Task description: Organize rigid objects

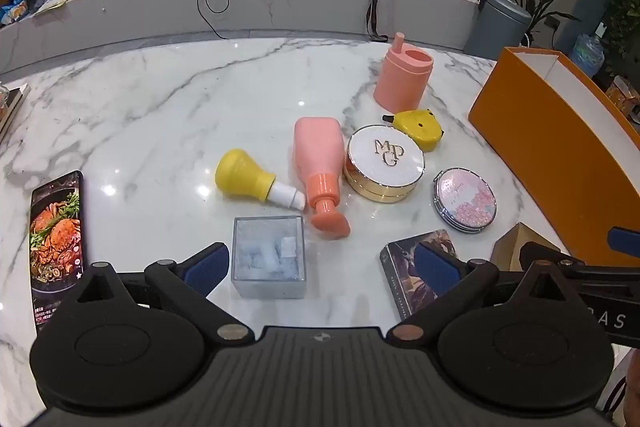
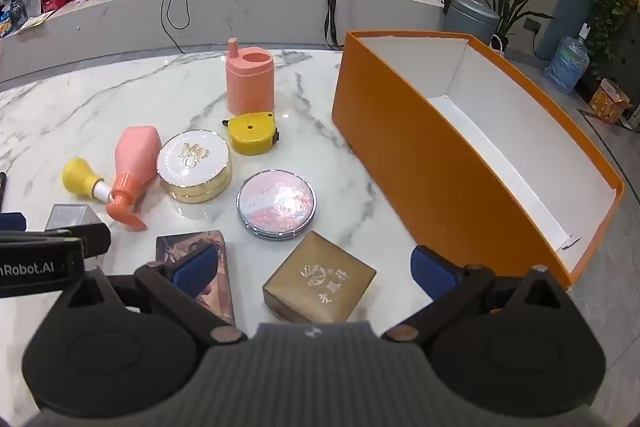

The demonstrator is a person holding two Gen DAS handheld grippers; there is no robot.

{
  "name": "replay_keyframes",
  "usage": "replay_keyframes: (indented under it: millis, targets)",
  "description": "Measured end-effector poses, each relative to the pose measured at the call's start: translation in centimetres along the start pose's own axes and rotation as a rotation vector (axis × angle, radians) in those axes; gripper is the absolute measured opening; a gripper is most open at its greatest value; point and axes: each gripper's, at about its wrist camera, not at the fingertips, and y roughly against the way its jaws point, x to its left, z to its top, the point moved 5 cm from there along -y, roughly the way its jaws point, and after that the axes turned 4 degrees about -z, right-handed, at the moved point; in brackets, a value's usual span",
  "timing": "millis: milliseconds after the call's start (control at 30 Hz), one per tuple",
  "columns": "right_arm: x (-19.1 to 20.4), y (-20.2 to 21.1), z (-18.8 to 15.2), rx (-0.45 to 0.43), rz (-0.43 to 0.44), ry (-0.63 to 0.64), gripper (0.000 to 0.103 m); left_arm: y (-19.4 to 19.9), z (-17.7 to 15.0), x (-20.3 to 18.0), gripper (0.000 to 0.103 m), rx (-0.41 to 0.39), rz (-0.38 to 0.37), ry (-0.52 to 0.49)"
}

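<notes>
Hovering over the marble table, the left gripper has its jaws spread wide with nothing held; a grey cube-shaped box sits on the table between its blue pads, touching neither. The right gripper is spread just as wide and empty, with a brown square box lying on the table between its fingers, apart from both.

Scattered on the table are a yellow bottle on its side, its white neck just beside a pink pump bottle that also lies flat. Right of that sits a round white and gold compact, with a yellow tape measure just behind it and an upright pink container further back. A round pink mirror lies near the compact, and a flat dark printed box lies partly under the nearer gripper fingers.

An open orange box with a white inside stands at the right side of the table, nothing visible in it. A phone with a lit screen lies at the left edge.
</notes>
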Motion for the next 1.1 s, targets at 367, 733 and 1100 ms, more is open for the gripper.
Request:
replay_keyframes:
  millis: [367,733,1100]
  targets:
    - [-0.11,0.02,-0.08,0.002,-0.006,-0.002,0.101,0.01,-0.13,-0.29,0.103,0.001,-0.024,-0.011]
    - [-0.03,-0.17,-0.09,0.012,-0.011,0.0,0.101,0.08,-0.16,-0.35,0.103,0.0,-0.025,-0.011]
    - [-0.12,-0.22,-0.17,0.016,-0.014,0.0,0.101,0.13,-0.22,-0.46,0.103,0.003,-0.037,-0.007]
